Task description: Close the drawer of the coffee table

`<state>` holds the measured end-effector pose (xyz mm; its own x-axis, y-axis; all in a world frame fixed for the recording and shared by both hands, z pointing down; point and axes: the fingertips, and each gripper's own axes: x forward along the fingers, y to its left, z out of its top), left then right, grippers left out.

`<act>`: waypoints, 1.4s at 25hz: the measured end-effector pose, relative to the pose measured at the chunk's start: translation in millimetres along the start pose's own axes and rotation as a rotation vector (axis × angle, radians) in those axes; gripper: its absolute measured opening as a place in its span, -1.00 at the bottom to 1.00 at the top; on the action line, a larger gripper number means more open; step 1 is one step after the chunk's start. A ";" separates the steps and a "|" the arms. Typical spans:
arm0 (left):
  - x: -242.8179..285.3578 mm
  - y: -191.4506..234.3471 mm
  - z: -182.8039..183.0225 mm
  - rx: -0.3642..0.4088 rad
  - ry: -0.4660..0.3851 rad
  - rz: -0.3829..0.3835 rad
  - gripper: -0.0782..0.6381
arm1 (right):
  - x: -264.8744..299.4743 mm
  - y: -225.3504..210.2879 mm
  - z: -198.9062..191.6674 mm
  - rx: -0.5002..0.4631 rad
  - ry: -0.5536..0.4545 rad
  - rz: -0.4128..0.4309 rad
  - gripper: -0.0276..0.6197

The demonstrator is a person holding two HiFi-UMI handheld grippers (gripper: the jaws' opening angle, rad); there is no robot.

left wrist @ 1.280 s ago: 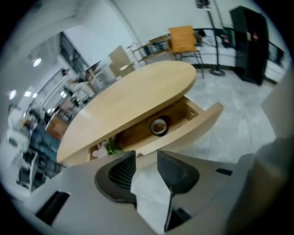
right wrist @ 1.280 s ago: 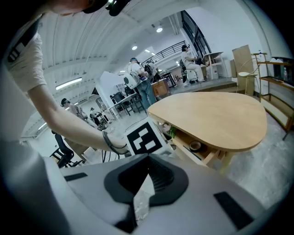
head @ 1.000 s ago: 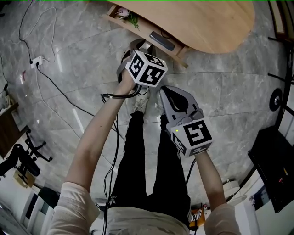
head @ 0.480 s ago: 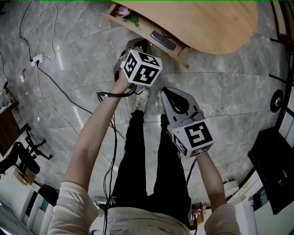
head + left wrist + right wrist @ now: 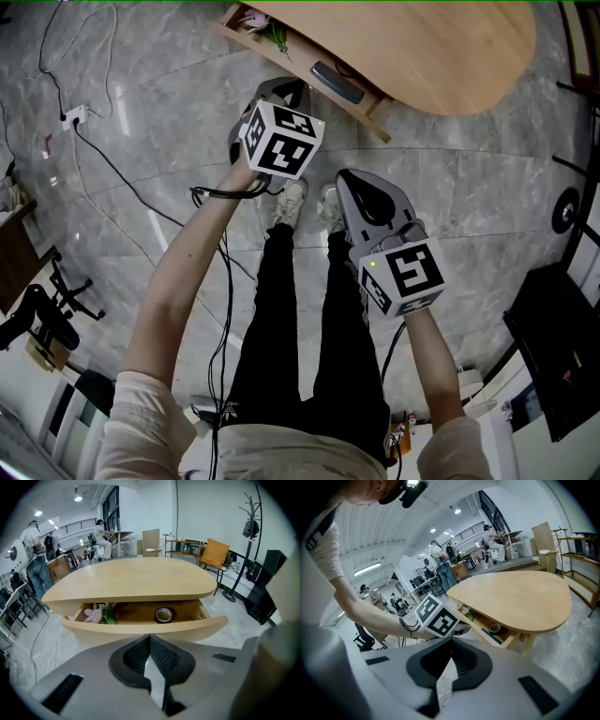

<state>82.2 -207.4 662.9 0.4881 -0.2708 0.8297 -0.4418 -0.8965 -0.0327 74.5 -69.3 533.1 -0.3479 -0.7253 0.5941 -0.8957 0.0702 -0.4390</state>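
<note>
Drawer (image 5: 140, 628) hangs open under the coffee table's tabletop (image 5: 136, 578), tape roll (image 5: 163, 615) and pink flower (image 5: 95, 613) inside. Left gripper (image 5: 150, 638) points at it, jaws shut, empty. Right gripper (image 5: 451, 643) has its jaws closed too.

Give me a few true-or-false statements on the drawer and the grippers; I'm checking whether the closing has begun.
1. The drawer of the coffee table stands open. True.
2. A tape roll lies inside the drawer. True.
3. The left gripper is clamped on the drawer front. False: its jaws are together with nothing between them.
4. The drawer holds only the tape roll. False: a pink flower lies in it too.
</note>
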 end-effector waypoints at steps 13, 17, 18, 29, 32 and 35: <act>32.8 -0.9 53.2 -0.002 -0.285 -0.004 -0.76 | 11.1 -11.8 -2.4 -0.027 -0.019 0.039 -0.90; 39.4 1.4 66.0 -0.062 -0.426 0.036 -0.76 | 16.1 -25.5 -7.8 -0.020 -0.046 0.044 -0.90; 39.8 1.9 68.2 -0.067 -0.458 0.047 -0.76 | 17.3 -29.3 -9.3 -0.017 -0.052 0.044 -0.90; 46.0 3.6 80.9 -0.091 -0.671 0.067 -0.76 | 25.6 -43.8 -23.8 -0.023 -0.062 0.051 -0.90; 47.0 0.8 82.2 -0.072 -0.653 0.077 -0.76 | 24.2 -40.0 -22.5 -0.026 -0.058 0.055 -0.90; 49.6 -1.5 82.1 -0.045 -0.615 0.067 -0.76 | 23.7 -34.2 -19.2 -0.036 -0.061 0.066 -0.90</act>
<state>168.9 -248.3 658.4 0.7966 -0.4904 0.3535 -0.5113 -0.8585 -0.0389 91.6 -75.8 575.1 -0.3902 -0.7586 0.5217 -0.8811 0.1433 -0.4506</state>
